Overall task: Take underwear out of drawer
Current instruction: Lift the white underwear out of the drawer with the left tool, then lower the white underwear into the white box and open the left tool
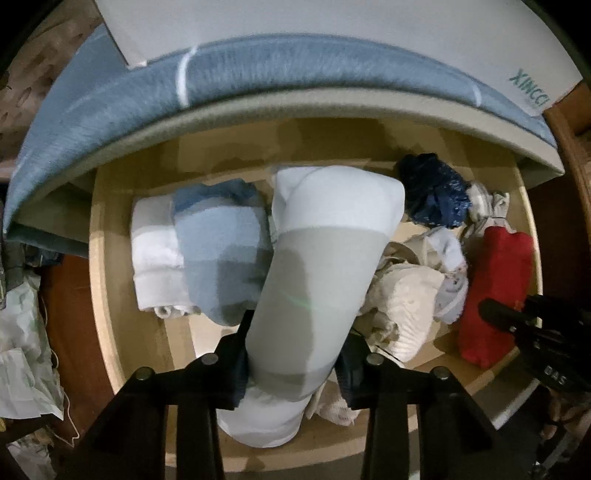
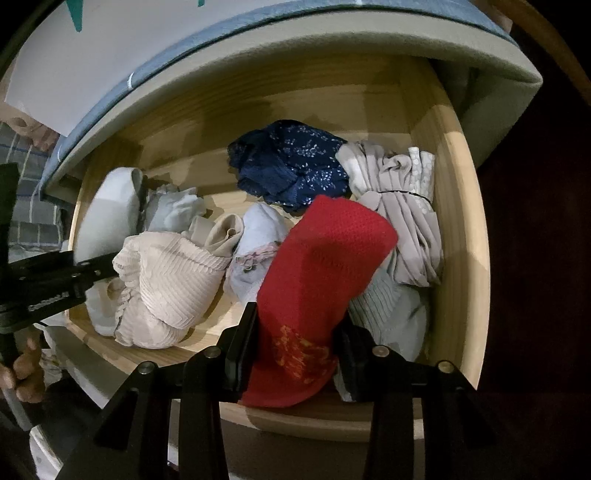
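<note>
An open wooden drawer [image 1: 110, 280] [image 2: 461, 229] holds rolled and bunched underwear. My left gripper [image 1: 295, 354] is shut on a grey and white rolled piece [image 1: 317, 266], lifted above the others. My right gripper [image 2: 295, 347] is shut on a red rolled piece [image 2: 321, 280]; it also shows in the left wrist view [image 1: 495, 288]. Still in the drawer lie a blue roll [image 1: 225, 251], a white roll [image 1: 155, 254], a navy patterned piece [image 2: 291, 162] [image 1: 432, 192], a cream ribbed piece [image 2: 166, 288] [image 1: 402, 306] and a grey bundle [image 2: 402, 206].
A bed with a blue-edged mattress [image 1: 258, 70] [image 2: 221, 33] overhangs the drawer's back. A white box [image 1: 332, 26] lies on it. The right gripper's body [image 1: 539, 332] shows at the left view's right edge; the left gripper's body [image 2: 48, 280] shows at the right view's left edge.
</note>
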The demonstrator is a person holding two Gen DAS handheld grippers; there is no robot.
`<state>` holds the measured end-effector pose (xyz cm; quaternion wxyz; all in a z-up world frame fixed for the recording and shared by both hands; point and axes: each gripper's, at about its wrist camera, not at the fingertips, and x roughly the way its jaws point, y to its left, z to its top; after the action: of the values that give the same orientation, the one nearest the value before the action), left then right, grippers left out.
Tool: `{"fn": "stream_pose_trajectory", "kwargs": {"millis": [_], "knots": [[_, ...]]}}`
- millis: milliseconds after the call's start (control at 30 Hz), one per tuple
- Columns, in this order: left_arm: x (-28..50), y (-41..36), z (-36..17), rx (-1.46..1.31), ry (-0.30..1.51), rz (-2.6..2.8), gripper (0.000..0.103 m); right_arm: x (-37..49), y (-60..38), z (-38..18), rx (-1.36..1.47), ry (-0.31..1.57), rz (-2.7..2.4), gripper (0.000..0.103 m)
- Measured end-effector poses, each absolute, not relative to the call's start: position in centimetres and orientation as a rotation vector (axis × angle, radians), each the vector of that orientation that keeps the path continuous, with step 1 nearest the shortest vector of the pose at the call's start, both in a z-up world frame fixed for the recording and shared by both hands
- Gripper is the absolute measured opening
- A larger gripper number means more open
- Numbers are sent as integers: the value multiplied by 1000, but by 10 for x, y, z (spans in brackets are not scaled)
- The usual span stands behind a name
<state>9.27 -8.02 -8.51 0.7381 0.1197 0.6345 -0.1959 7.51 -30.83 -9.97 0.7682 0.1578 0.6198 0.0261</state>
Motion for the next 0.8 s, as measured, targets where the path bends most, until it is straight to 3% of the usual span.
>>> {"fn": "stream_pose_trajectory", "kwargs": {"millis": [500, 800], "knots": [[69, -68, 0, 236, 1234, -484, 38, 78, -302, -98, 311, 1318, 34, 34], [63, -37, 112, 203, 1021, -529, 38, 74, -305, -97, 316, 1316, 35, 34]]}}
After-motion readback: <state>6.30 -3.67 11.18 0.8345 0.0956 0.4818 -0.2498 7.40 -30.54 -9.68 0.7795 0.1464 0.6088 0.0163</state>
